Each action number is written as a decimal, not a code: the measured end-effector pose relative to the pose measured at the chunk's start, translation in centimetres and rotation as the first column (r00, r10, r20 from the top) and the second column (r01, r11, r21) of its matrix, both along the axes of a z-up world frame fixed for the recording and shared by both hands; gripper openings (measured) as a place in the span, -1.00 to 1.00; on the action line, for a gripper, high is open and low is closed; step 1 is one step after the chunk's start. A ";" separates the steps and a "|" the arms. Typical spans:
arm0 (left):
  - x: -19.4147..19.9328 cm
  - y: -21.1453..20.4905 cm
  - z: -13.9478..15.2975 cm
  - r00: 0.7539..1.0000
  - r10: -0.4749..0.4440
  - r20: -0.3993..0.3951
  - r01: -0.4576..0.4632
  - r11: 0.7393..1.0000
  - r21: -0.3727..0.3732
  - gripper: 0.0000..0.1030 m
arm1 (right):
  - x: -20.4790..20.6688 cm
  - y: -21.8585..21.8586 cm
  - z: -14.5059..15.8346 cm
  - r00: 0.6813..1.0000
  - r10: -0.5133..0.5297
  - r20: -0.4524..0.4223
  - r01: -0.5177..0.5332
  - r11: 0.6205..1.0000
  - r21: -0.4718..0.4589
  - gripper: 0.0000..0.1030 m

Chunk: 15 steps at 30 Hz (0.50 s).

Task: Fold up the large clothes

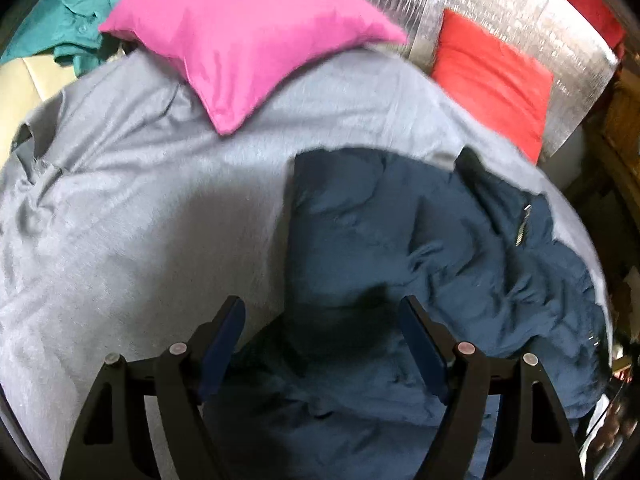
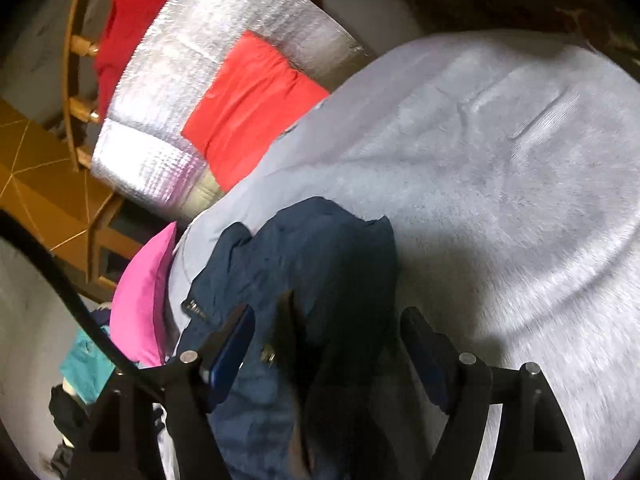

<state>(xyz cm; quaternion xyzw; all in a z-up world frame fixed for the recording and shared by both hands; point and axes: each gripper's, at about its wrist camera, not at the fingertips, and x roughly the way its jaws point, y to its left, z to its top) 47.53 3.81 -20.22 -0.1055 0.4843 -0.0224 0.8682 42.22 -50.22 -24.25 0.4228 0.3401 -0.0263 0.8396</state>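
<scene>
Left wrist: grey bedsheet (image 1: 120,220), pink pillow (image 1: 248,40).

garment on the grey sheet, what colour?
Dark navy blue garment; clearest in the left wrist view.

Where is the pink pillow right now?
In the left wrist view the pink pillow lies at the top centre on the grey sheet, beyond the navy garment, between teal clothes and a red cushion.
</scene>
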 end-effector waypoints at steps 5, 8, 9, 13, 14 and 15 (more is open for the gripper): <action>0.7 -0.2 -1.5 0.998 -0.014 -0.057 0.014 1.000 0.004 0.54 | 3.1 0.7 -1.6 0.999 0.025 -0.039 -0.025 1.000 0.008 0.41; 0.8 -0.9 -1.0 0.999 -0.040 -0.036 0.041 0.999 0.034 0.54 | 3.8 1.0 -2.1 0.998 0.040 -0.052 -0.040 0.999 0.009 0.05; 0.7 -1.0 -0.8 0.999 -0.043 -0.031 0.044 0.998 0.045 0.54 | 3.9 1.1 -1.9 0.997 0.044 -0.057 -0.044 0.999 -0.003 -0.07; 0.0 -1.8 1.0 0.997 -0.068 0.047 0.065 0.995 0.077 0.54 | 3.0 1.7 0.0 0.999 0.051 -0.010 -0.052 0.997 -0.054 -0.26; -0.2 -2.0 1.4 0.995 -0.075 0.064 0.070 0.994 0.087 0.54 | 2.9 2.0 0.6 0.999 0.051 0.005 -0.051 0.995 -0.081 -0.26; -0.3 -2.0 1.5 0.995 -0.079 0.067 0.073 0.993 0.096 0.54 | 2.9 2.3 0.7 0.999 0.051 0.007 -0.050 0.994 -0.101 -0.26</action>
